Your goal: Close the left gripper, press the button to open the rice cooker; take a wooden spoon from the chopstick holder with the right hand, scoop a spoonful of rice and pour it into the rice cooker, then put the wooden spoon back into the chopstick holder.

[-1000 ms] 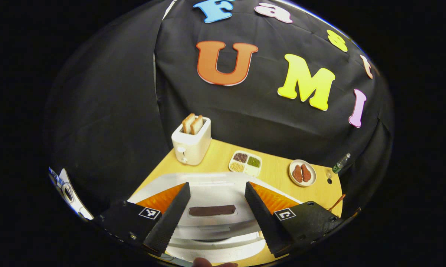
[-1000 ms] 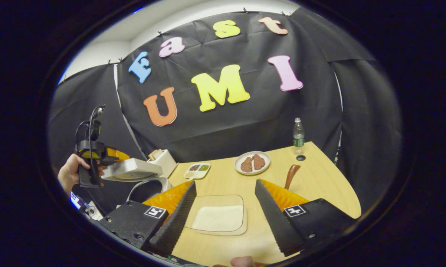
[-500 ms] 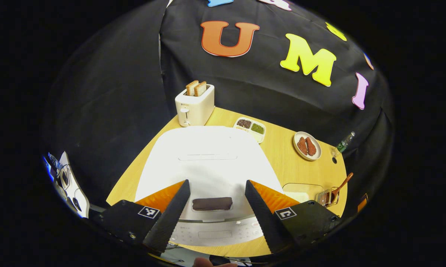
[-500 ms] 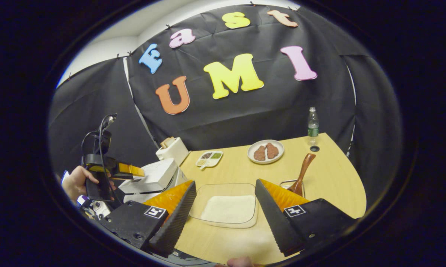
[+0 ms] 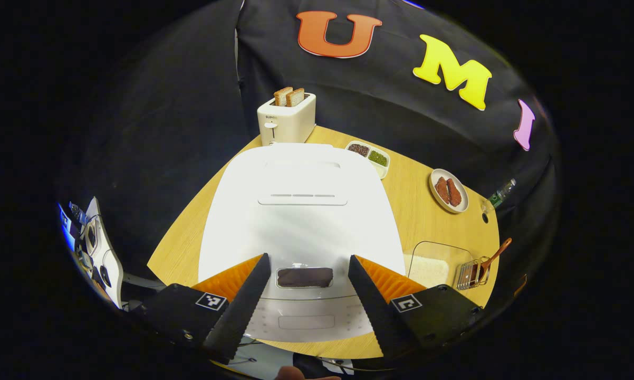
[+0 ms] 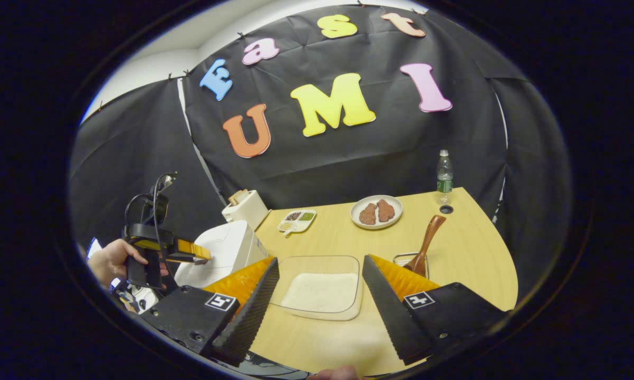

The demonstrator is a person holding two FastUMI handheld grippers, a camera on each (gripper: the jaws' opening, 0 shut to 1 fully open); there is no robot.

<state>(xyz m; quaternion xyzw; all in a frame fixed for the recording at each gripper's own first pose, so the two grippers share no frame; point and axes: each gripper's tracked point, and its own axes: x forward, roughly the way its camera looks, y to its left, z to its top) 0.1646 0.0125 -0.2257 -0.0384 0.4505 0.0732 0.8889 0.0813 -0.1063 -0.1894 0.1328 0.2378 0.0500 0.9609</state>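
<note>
**Lid down, wooden spoon untaken**

Since the earlier frames, the rice cooker (image 5: 301,211) lid has been lowered. Both claws, left claw (image 5: 309,295) and right claw (image 6: 319,301), are held apart, empty. Right of the cooker, the wooden spoon (image 6: 425,248) stands in the chopstick holder (image 6: 409,259): judged light, rigid, best taken mid-handle.

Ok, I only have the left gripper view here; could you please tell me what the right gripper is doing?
Observer: The right gripper is open and holds nothing; the glass rice dish lies ahead between its jaws.
Operator: Thank you. Is it at the wooden spoon yet?
Observer: No. The wooden spoon leans in the chopstick holder, untouched, past the jaw on the right of the right gripper view.
Operator: And how does my left gripper look from there?
Observer: A hand holds the left gripper roughly level over the front of the closed rice cooker; whether it touches, I cannot tell.
</note>
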